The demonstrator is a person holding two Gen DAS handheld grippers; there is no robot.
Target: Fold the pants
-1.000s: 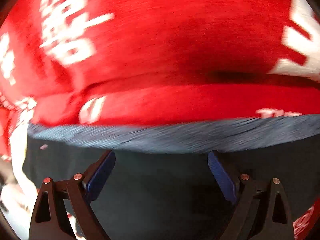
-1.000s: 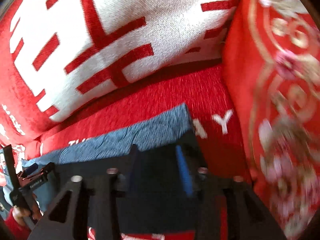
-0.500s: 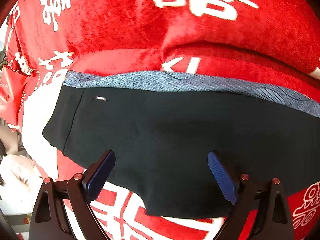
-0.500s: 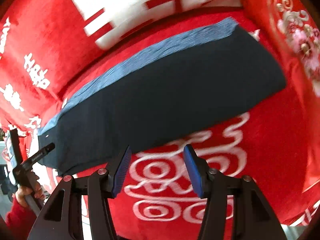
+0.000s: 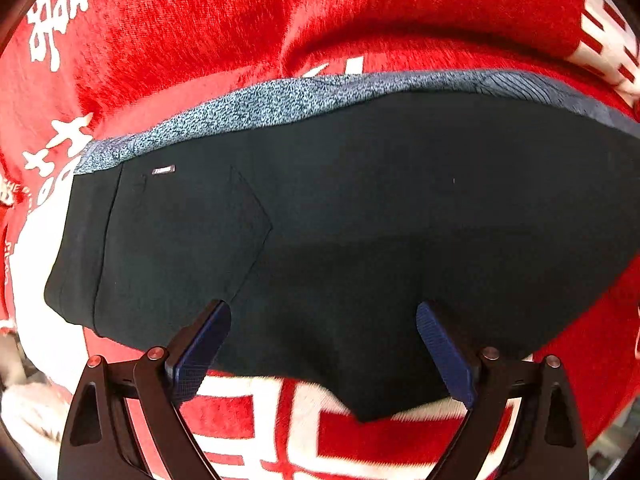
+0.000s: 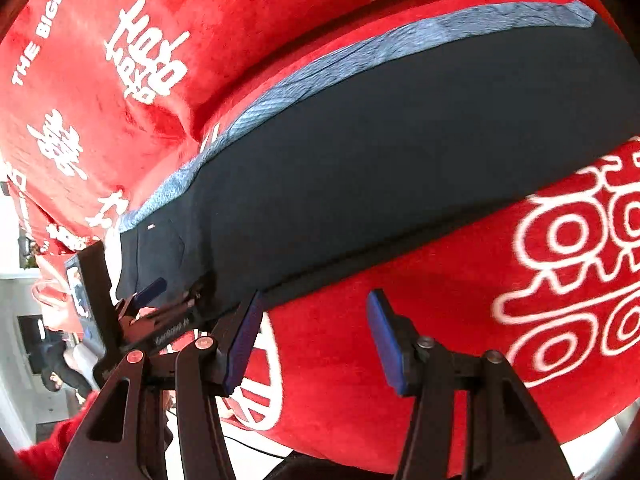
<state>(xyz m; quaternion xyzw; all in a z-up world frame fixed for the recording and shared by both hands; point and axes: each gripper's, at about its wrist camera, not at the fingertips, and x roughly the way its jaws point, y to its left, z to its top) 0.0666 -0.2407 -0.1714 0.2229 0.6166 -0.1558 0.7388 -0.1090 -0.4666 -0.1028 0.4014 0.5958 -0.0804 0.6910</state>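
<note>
- The dark pants [image 5: 360, 216] lie flat on a red blanket [image 5: 192, 36] with white characters; they form a long folded band, with a heathered blue-grey strip [image 5: 280, 100] along the far edge.
- A small label [image 5: 163, 170] sits near the left end of the pants in the left wrist view, beside a faint pocket seam.
- The left gripper [image 5: 322, 344] hangs over the near edge of the pants, its blue-padded fingers [image 5: 200, 344] spread wide and holding nothing; the cloth's near edge dips to a point between them.
- The right gripper [image 6: 316, 336] is over bare blanket just beside the near edge of the pants [image 6: 400, 152], fingers [image 6: 386, 340] parted to a middling gap and empty.
- In the right wrist view the left gripper [image 6: 176, 292] shows at the left end of the pants, one blue pad over the cloth, and the person's red sleeve [image 6: 56, 440] appears at the lower left.
- A large white ornamental character [image 6: 580, 280] marks the blanket to the right of the right gripper, near the blanket's front edge.
</note>
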